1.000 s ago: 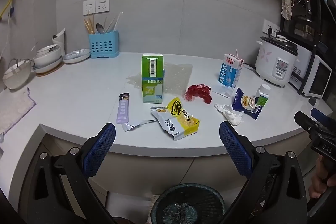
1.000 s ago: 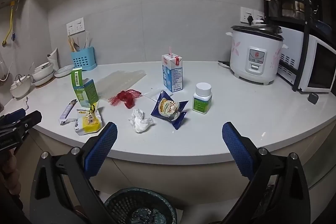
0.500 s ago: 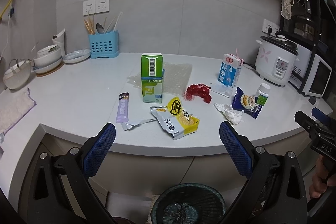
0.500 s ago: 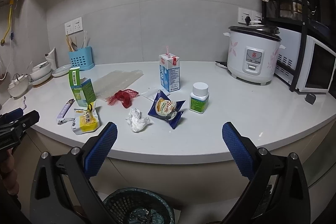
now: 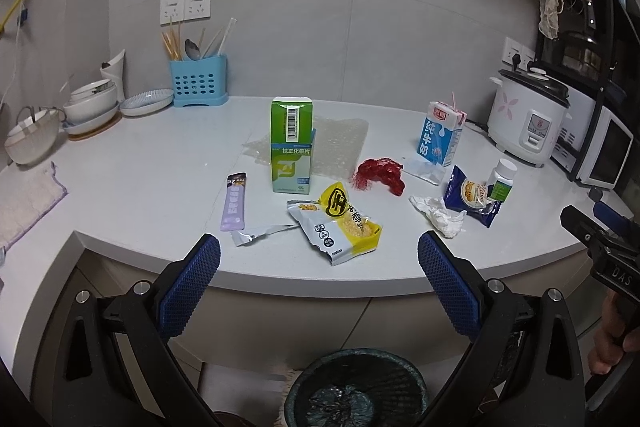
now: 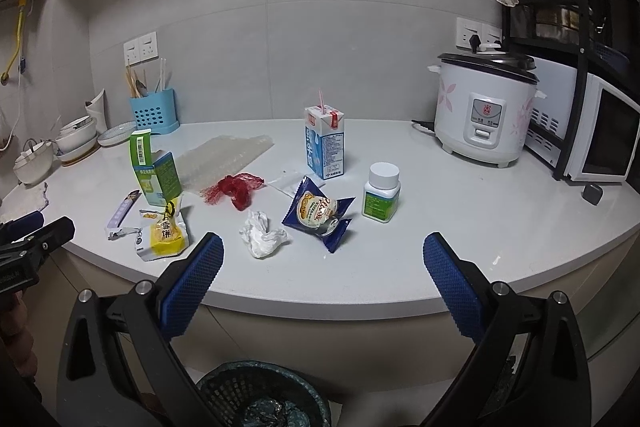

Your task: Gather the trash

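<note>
While the trash lies spread on the white bench [image 5: 132, 179], both grippers hang in front of its edge, above a dark bin [image 5: 356, 387] on the floor. The left gripper [image 5: 319, 283] has its jaws wide open and holds nothing. The right gripper [image 6: 323, 281] is the same, wide open and touching nothing. The purple stick pack [image 5: 234, 201] lies flat, its long side pointing away toward the wall. The yellow snack bag [image 5: 340, 223] lies flat and slanted just beside it. The green box [image 5: 291, 147] and the milk carton [image 6: 325, 143] stand upright. A red net [image 6: 234, 189], a crumpled tissue [image 6: 262, 235] and a blue wrapper [image 6: 320, 213] lie between them.
</note>
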A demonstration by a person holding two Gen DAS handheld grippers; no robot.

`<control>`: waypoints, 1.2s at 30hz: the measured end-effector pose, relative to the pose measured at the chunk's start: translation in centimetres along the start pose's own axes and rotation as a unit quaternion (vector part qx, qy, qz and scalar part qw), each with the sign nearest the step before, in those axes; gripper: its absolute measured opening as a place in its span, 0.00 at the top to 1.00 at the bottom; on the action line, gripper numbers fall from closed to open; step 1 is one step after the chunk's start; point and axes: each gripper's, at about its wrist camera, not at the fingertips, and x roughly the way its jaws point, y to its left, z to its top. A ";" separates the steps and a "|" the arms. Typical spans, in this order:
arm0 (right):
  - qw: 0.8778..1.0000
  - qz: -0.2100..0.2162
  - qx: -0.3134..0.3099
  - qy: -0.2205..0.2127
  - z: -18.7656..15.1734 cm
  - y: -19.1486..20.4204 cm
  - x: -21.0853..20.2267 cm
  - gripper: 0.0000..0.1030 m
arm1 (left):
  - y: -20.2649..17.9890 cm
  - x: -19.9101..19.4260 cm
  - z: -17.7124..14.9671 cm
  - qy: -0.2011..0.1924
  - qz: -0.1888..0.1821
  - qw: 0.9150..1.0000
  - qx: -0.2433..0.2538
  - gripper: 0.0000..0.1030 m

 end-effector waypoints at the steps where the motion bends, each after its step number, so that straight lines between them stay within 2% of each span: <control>1: 1.000 0.000 -0.001 -0.001 0.1 0.0 0.0 0.07 | -0.1 0.1 0.1 0.002 -0.001 1.000 0.000 0.06; 18: 1.000 0.003 0.001 -0.007 1.7 0.1 -0.2 0.07 | -0.3 -0.4 1.0 0.006 -0.012 1.000 0.003 0.06; 36: 1.000 0.009 0.011 0.001 1.1 -0.3 0.2 0.07 | -0.1 0.3 0.2 0.018 -0.015 1.000 0.003 0.06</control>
